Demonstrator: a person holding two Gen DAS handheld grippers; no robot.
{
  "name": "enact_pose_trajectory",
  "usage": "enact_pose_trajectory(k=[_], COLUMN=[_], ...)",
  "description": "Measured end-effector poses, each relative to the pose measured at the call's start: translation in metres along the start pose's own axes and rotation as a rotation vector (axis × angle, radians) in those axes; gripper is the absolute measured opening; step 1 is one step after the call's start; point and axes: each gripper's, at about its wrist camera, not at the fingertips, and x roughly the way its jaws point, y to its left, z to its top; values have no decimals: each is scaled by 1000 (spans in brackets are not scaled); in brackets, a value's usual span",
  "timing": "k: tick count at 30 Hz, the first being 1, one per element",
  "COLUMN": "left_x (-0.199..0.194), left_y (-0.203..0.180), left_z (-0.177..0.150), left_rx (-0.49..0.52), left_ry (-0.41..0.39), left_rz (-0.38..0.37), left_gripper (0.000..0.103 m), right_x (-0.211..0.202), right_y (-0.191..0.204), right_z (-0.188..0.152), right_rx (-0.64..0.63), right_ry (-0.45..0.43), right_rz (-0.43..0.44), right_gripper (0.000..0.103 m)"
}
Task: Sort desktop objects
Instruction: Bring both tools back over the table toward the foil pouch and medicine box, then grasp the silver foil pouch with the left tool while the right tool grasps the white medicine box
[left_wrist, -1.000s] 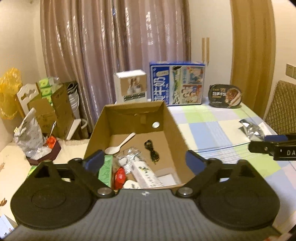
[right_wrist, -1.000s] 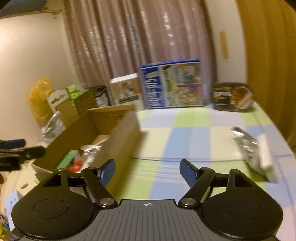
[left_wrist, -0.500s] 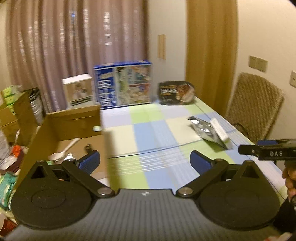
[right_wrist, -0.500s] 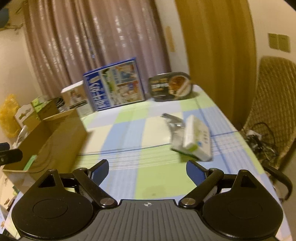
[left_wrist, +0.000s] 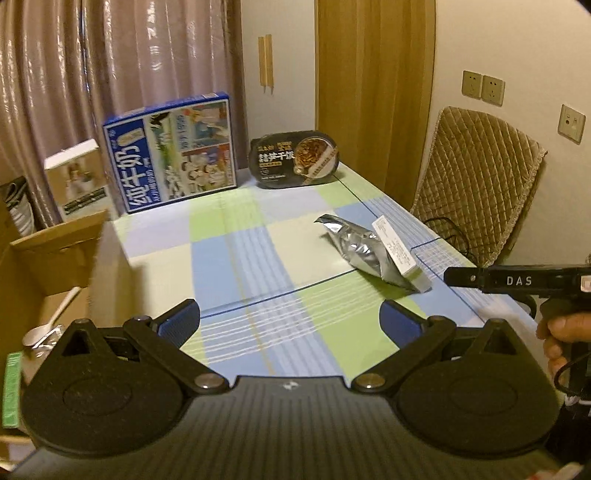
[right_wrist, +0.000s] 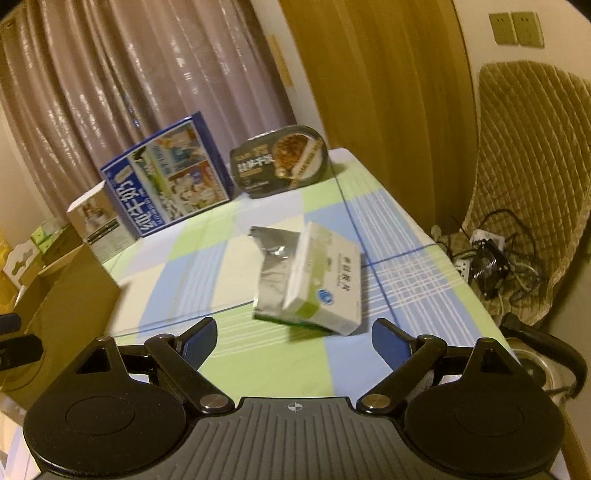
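Table's pretty bare: a blue milk carton box (right_wrist: 166, 177) and a dark ready-meal tray (right_wrist: 282, 160) stand at the far edge, and the cardboard box (right_wrist: 70, 306) sits off to the left. Nothing blocks the white-and-green box (right_wrist: 325, 284), which leans tilted on a crumpled silver foil pouch (right_wrist: 271, 273) mid-table. The right gripper (right_wrist: 293, 334) has just been opening with nothing between its jaws, and the left gripper (left_wrist: 290, 319) is spread wide and empty too.

A home dining room. A table under a blue-and-green checked cloth (left_wrist: 236, 258) stands by long mauve curtains (left_wrist: 110, 74), with a quilted-cushion chair (left_wrist: 480, 184). Packaged food, a blue milk carton box (left_wrist: 170, 151), lines the wall.
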Motion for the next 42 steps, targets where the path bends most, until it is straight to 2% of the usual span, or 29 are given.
enact_pose_trajectory(k=[7,15,20,27,33,35,37,39,42], left_x=[55,108,126,140,148,151,153,155,156], left_y=[-11,-21,-22,-22,-26,-28,-30,-32,-35], left_z=[15,22,23,19,15,14,14,14,14], left_rx=[-49,-50,-60,-68,-69,-68,-64,-63,-61], left_ry=[33,88,96,110,125,132,137,140,140], left_rz=[-34,-70,-81,-86,-92,-94,-97,-99,-106], left_gripper=[101,97,97,97,97,97,97,97,97], right_x=[36,72,91,105,106,103,101,101,104], right_y=[-27,-40,-48,-58,-62,-55,-46,-41,-46], right_z=[12,20,22,20,21,24,29,32,32], right_rx=[79,132,180,242,224,164,79,22,43], right_ry=[24,34,50,64,62,49,43,49,65], right_rz=[18,57,82,74,83,91,77,53,70], right_gripper=[88,87,78,72,66,52,45,44,47])
